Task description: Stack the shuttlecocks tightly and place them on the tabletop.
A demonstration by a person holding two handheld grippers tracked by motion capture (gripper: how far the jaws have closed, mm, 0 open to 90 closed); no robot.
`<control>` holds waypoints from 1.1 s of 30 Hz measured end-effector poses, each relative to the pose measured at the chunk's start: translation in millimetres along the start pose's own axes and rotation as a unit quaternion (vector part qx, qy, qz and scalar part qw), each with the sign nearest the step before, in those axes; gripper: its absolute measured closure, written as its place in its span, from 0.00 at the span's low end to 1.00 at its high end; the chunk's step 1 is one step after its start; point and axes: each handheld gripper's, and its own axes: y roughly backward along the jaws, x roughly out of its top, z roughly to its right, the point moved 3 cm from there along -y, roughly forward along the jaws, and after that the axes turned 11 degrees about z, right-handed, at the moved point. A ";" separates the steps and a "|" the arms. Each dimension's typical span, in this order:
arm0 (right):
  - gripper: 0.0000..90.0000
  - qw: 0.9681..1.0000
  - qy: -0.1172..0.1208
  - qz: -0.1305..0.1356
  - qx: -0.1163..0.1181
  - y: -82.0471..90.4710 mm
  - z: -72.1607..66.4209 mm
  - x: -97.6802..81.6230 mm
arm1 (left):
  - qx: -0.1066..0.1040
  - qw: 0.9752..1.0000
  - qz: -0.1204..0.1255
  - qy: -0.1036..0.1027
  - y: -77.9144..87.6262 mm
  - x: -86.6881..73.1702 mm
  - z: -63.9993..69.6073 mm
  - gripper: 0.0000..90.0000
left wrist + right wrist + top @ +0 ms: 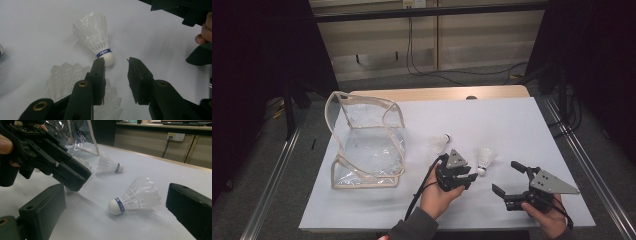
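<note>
Right, eyes on the nearer shuttlecock (pixel 486 159), lying on its side on the white table (pixel 512 120), well to the right of the clear pouch (pixel 343 150), cork end turned toward the person. In the left gripper view that white cork with its blue band (pixel 105 56) sits just off the tip of one jaw, beside it and not between the two. The left gripper (pixel 468 180) has its jaws parted a modest way with nothing pinched, and some pale feathers show blurred beneath it, too soft to make out properly. A second shuttlecock (pixel 441 143) rests between the pouch and the first one. Further right of the pouch again, the right gripper (pixel 504 176) hangs low over the table with its jaws spread wide, empty, facing the same shuttlecock. This looks like the approach to a pickup, the grasp not yet made. Next, I'd say, the left gripper needs to slide sideways so the cork sits squarely between the pads, then close gently on the cork, not the feathers, before carrying it left toward the pouch's open mouth.
</note>
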 end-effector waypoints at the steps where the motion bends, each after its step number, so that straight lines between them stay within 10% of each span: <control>1: 0.02 1.000 0.000 0.000 0.000 0.0 0.1 -0.1 | 0.000 1.000 0.000 0.000 0.9 0.9 -0.1 0.72; 17: 0.02 1.000 0.000 -0.001 0.000 0.1 0.1 0.0 | -0.010 1.000 0.009 0.027 4.0 13.3 -1.5 0.71; 33: 0.02 1.000 0.001 0.000 0.000 0.1 0.3 0.1 | 0.046 0.998 -0.014 0.029 -9.0 10.2 -16.7 0.58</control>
